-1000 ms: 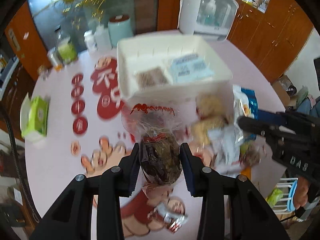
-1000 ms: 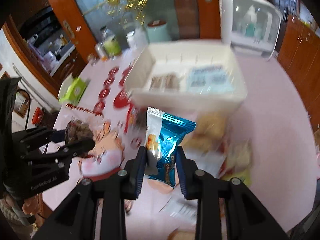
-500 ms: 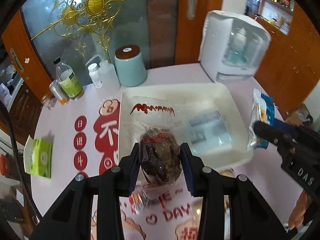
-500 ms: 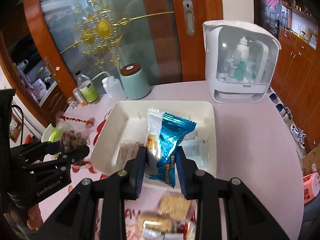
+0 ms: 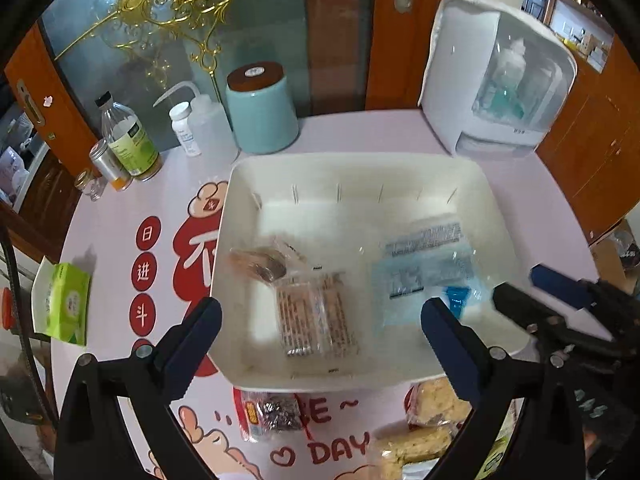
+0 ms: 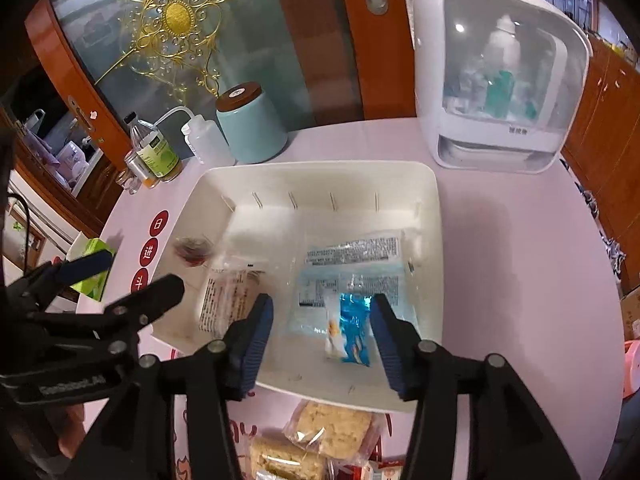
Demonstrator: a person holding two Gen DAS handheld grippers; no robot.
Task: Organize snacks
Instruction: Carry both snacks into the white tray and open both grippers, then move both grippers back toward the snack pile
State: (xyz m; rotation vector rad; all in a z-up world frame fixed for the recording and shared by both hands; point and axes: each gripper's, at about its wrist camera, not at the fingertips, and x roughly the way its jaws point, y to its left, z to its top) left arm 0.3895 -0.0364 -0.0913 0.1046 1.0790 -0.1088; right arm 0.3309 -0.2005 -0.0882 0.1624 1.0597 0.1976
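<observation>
While both grippers hover over the white bin (image 6: 434, 240), their jaws have just been opening: the left gripper (image 5: 320, 328) gapes empty, the right gripper (image 6: 322, 334) frees a blue snack packet (image 6: 352, 330) into it (release step). Next: fetch the cracker packs (image 6: 332, 428) outside.

Wooden door (image 6: 368, 40) — gilded glass panel (image 6: 176, 32)

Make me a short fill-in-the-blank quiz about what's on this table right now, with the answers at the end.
1. The blue snack packet lies inside the white ____.
2. The left gripper has its jaws ____.
3. The teal canister has a ____ lid.
4. The crispy rice bars lie ____ the bin, on the table.

Answers: bin; open; brown; outside
</observation>
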